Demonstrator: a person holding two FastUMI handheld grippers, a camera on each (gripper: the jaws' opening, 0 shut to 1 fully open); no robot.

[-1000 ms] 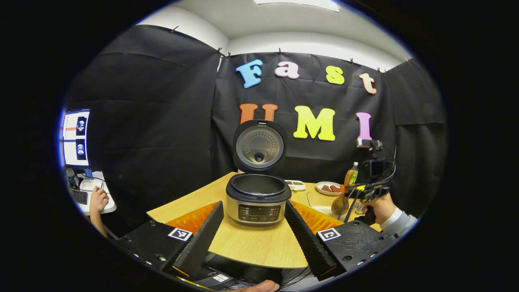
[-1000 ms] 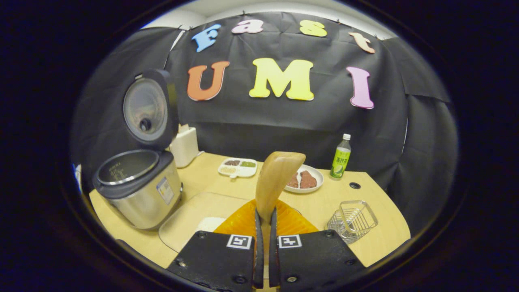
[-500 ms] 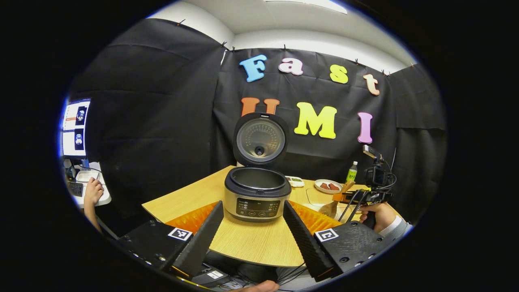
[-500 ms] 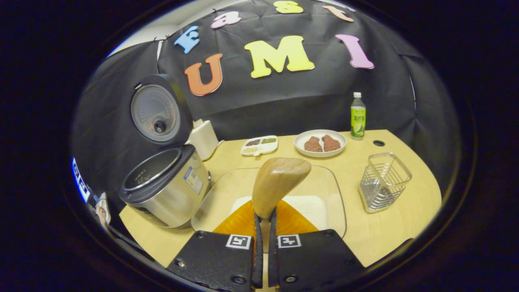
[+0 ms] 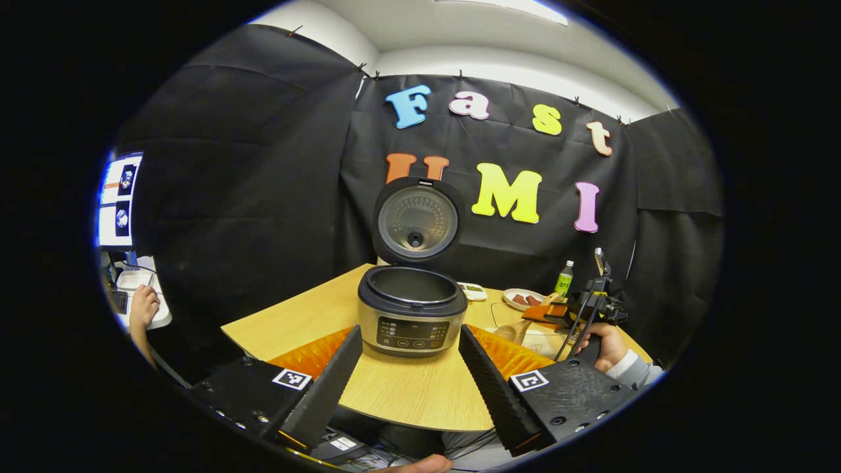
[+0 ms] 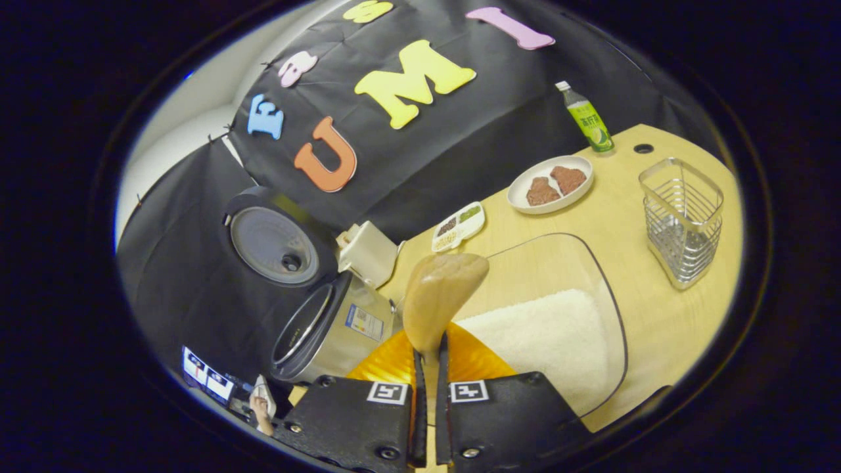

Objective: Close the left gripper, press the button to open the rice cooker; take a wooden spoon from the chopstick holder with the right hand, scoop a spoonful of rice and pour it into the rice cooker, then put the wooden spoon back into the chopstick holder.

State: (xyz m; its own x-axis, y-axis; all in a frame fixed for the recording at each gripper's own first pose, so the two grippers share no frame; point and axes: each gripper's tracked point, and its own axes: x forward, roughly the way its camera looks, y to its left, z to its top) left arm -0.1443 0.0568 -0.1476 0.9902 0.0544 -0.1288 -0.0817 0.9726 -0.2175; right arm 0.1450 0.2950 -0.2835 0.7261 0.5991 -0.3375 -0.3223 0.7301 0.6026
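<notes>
The rice cooker point(image 5: 410, 315) stands on the table with its lid point(image 5: 415, 220) raised and its pot bare. My left gripper point(image 5: 409, 374) hangs open in front of it, fingers wide apart and holding nothing. In the right gripper view, my right gripper point(image 6: 427, 368) is shut on the handle of the wooden spoon point(image 6: 440, 299). The spoon's bowl points forward, just left of the white rice point(image 6: 545, 335) in the clear tray point(image 6: 614, 315). The wire chopstick holder point(image 6: 680, 220) stands to the right of the tray. The cooker point(image 6: 335, 328) is at the left, tilted in this rolled view.
A plate of meat point(image 6: 550, 184), a green bottle point(image 6: 586, 118), a small divided dish point(image 6: 458, 226) and a white box point(image 6: 368, 253) sit along the back of the table. A hand point(image 5: 608, 345) holds the right gripper point(image 5: 578, 309) at the far right. A person's arm point(image 5: 141, 315) rests by a monitor at left.
My right gripper has rolled and dipped towards the tray, bringing the spoon's bowl next to the rice. My left gripper has drawn back a little from the cooker, still open.
</notes>
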